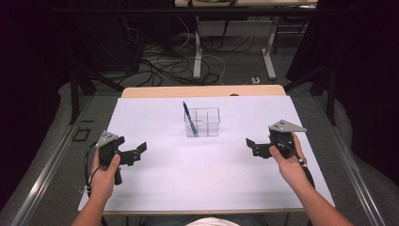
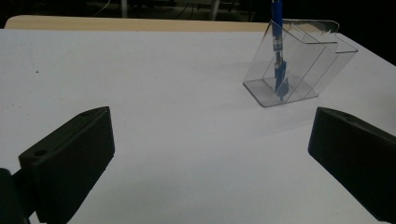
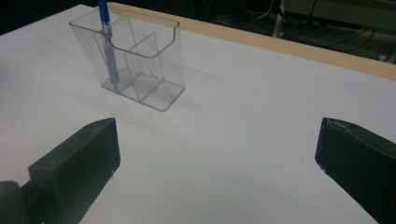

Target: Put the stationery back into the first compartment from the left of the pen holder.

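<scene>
You have one pen (image 1: 189, 118) in one clear holder (image 1: 203, 122), ahead between both grippers' spread empty fingers, on a white table (image 1: 207, 169); dark room

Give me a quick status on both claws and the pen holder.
Left claw open, empty. Right claw open, empty. Blue pen leans in clear holder, mid-table, apart from both. Nothing in the way.

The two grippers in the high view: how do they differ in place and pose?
The left gripper is at the table's left side, jaws pointing right; the right gripper is at its right side, jaws pointing left. The left gripper is nearer the person, the right gripper farther up the table. Both are open, empty, and face the clear pen holder.
</scene>
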Available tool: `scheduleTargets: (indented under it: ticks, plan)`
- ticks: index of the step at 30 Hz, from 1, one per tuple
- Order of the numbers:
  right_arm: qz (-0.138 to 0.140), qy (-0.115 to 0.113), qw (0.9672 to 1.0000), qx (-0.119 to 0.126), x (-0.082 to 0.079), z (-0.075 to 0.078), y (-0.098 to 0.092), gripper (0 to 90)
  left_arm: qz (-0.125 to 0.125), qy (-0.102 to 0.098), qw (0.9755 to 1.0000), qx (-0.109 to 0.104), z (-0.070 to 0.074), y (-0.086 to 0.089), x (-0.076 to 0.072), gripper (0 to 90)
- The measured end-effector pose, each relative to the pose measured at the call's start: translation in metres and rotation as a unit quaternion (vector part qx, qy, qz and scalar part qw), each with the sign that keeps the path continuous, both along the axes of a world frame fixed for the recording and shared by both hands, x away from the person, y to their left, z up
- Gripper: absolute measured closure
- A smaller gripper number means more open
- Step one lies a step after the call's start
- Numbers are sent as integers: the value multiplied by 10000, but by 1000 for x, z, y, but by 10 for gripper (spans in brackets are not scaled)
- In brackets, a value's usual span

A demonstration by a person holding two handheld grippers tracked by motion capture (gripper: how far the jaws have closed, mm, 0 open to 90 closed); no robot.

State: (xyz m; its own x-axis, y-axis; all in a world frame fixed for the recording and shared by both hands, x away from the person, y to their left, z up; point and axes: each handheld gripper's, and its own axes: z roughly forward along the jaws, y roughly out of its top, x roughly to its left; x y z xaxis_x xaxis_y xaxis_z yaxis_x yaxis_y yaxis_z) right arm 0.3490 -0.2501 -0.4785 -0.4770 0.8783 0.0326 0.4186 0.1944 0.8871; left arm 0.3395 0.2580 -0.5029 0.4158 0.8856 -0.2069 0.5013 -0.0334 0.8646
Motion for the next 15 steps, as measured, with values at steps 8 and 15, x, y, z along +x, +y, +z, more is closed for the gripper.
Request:
scheduleTargets:
  ticks: [8,15]
  plan:
    - [-235,102,9996,67,-3,-26,-14,0,3,4,10000,16,-1,-1,0,6]
    - [-381,104,9991,162,-2,-38,-23,0,-8,21,10000,20,-1,-1,0,6]
